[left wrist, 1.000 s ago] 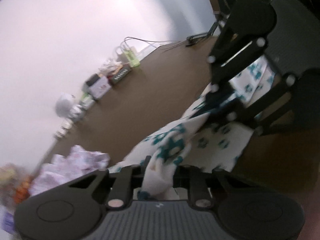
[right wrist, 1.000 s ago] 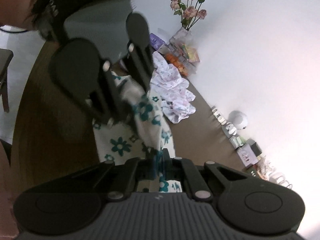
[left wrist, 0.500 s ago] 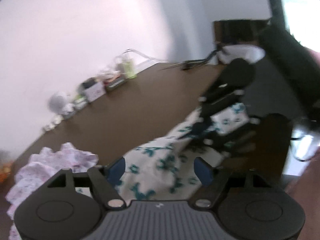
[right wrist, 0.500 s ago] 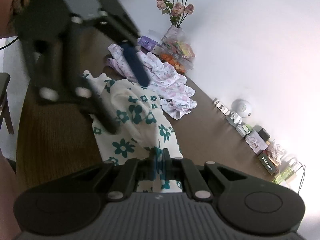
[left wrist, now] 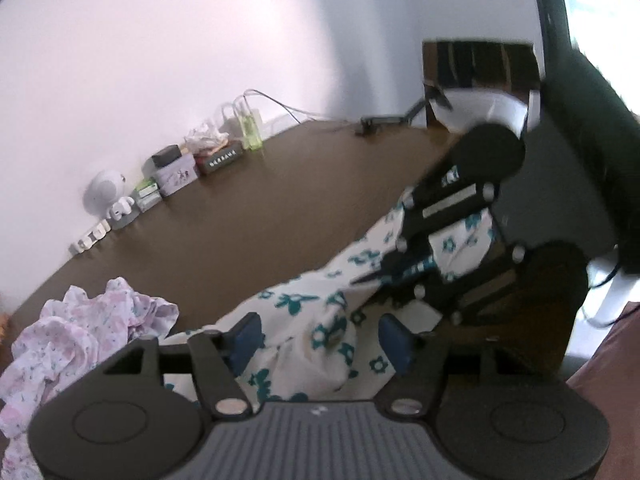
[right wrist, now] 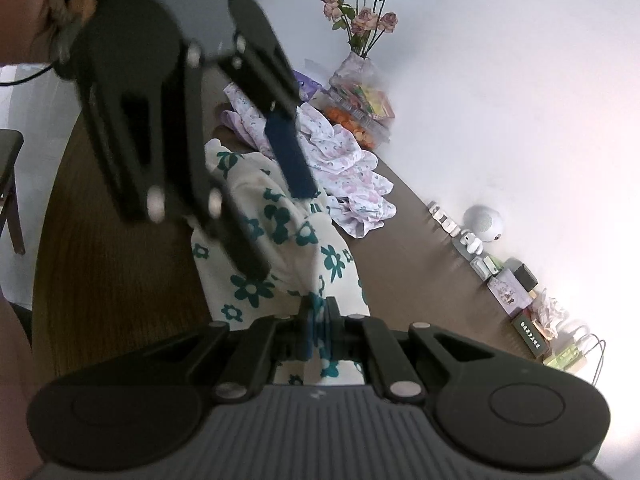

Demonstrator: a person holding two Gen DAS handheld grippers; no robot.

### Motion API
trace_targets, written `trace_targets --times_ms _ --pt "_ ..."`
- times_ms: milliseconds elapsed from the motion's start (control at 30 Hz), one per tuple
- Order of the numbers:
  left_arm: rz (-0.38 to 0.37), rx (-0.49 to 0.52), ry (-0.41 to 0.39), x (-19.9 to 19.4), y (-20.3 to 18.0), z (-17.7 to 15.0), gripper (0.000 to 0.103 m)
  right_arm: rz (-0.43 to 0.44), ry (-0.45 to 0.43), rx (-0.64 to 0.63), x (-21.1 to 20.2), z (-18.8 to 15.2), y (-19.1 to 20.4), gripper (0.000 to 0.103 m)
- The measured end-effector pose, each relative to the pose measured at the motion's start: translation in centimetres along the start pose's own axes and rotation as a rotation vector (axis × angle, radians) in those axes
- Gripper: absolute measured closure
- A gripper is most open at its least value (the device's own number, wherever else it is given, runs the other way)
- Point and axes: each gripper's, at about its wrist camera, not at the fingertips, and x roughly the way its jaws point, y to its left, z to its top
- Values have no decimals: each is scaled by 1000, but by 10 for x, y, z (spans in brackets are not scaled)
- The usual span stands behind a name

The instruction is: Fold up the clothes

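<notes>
1. Cream garment with teal flowers [left wrist: 304,312] spread along the near part of the brown counter [left wrist: 248,216], one bunched ridge lifted off it.
2. Left gripper [left wrist: 320,338]: blue fingers [left wrist: 246,336] apart and closing; cloth between them, not pressed by either pad.
3. Right gripper [right wrist: 318,326]: fingers [right wrist: 306,328] nearly together, pinching a fold of the flowered cloth.
4. Pink-and-white crumpled garment [right wrist: 344,176] heaped just beyond the flowered one, touching its far edge.
5. Vase of pink roses [right wrist: 362,20], small boxes [left wrist: 176,172] and a white round device [right wrist: 482,220] lined along the wall.
</notes>
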Motion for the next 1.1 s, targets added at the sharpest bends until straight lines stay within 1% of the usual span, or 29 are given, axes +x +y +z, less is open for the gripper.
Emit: trace_targets --times_ms 33,100,133,167,200,233,267,333,400,433,533,567,600,633,733,800,833,900,933,967,1000,1067,1100 --pt "9 -3 4 -1 3 1 39 -1 -1 -1 0 0 1 99" --pt "27 -8 13 -2 9 3 45 -2 -2 1 1 0 2 99" --pt "34 -10 18 -3 12 4 55 -4 -3 3 0 0 2 99" --pt "21 -7 38 0 13 4 62 -5 -4 5 0 0 2 99" --pt "5 -2 57 4 14 4 65 -6 -4 6 0 0 2 99" --pt "4 15 70 7 13 4 70 -9 -6 8 0 0 3 99" --pt "3 32 83 11 11 4 73 -12 -10 9 0 0 3 99" --pt "0 59 90 15 7 2 73 -22 -21 13 -1 0 3 99" --pt "-8 72 90 17 1 -1 71 -32 -31 24 -2 0 1 99" --pt "-2 89 90 19 -2 -2 71 -35 -36 30 -3 0 0 99" --pt "49 188 96 23 -15 -8 69 -39 -51 42 -6 -1 -1 99" --pt "68 222 97 24 -19 -8 73 -39 -53 44 -7 -1 -1 99" --pt "98 265 95 24 -23 -8 79 -38 -55 46 -7 -1 -1 99" --pt "136 314 85 22 -28 -8 97 -37 -58 48 -8 -2 -1 99" --pt "297 532 19 14 -48 -14 97 -31 -59 55 -8 -4 -1 99" --pt "358 646 -6 13 -59 -23 98 -21 -55 56 -8 -5 0 99" --pt "369 708 0 15 -64 -32 98 -13 -51 54 -7 -5 0 99" --pt "367 764 31 22 -69 -46 97 6 -36 49 -4 -7 2 99" --pt "365 790 47 25 -72 -53 94 15 -27 47 -3 -8 3 99" --pt "345 773 62 26 -71 -56 89 22 -19 45 -1 -9 5 99" --pt "326 738 75 25 -68 -57 86 29 -12 43 0 -10 6 99" --pt "333 704 79 23 -62 -59 72 39 -1 42 2 -12 7 99" --pt "336 687 81 21 -59 -60 71 41 0 45 2 -12 7 99"
